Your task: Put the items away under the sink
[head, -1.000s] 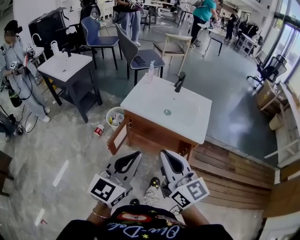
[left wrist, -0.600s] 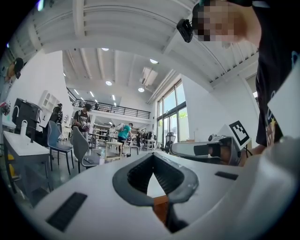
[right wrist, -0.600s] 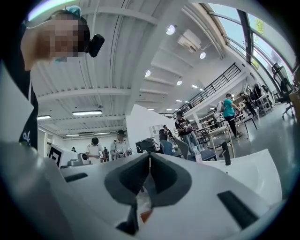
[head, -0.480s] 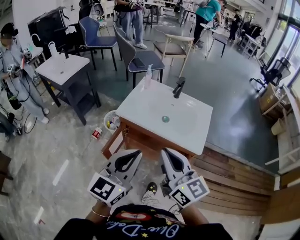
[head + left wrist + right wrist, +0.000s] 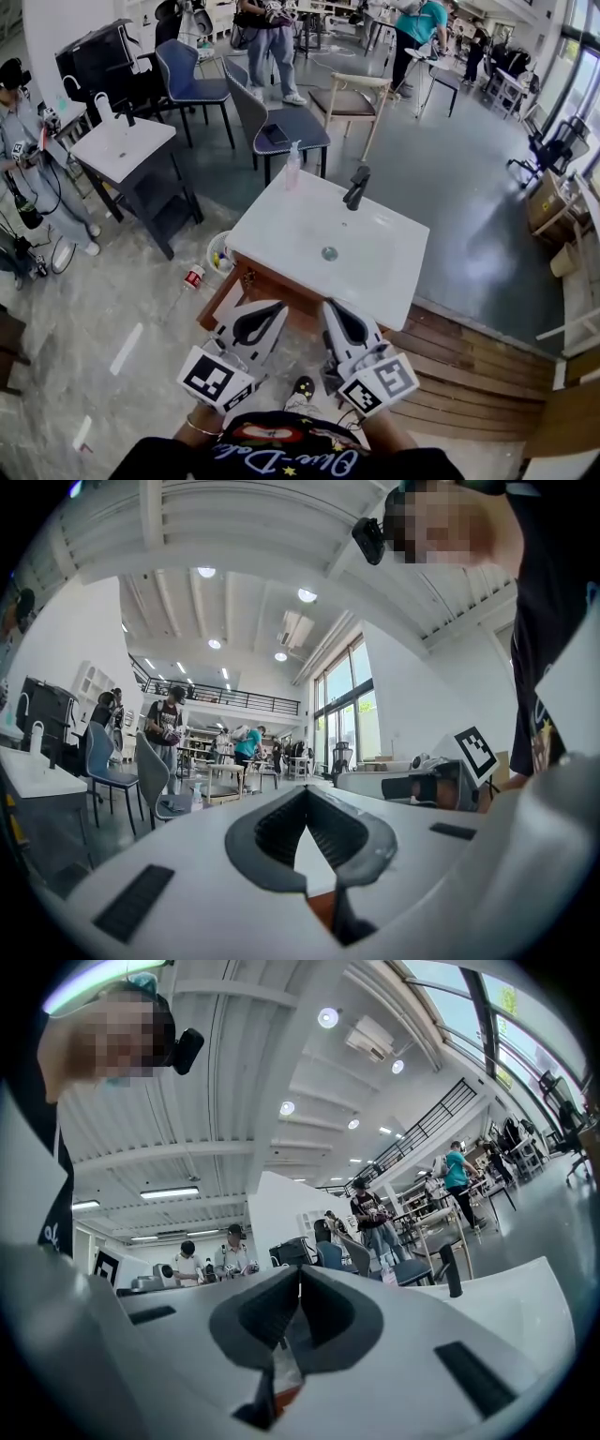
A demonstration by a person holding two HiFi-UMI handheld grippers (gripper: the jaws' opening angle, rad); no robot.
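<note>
White sink top [image 5: 375, 272] over a wooden cabinet [image 5: 267, 286] stands just ahead of both claws. The things to stow lie on the floor at its left — a small basket [image 5: 213, 251] holding several items and a red can [image 5: 194, 277] near it. The left gripper [image 5: 274, 309] and right gripper [image 5: 328, 307] are both pinched together with nothing between the jaws. The approach looks the step in hand: swing toward the basket side, part one claw before reaching down, and leave the other free for the cabinet door — whether that door stands ajar is unclear.
</note>
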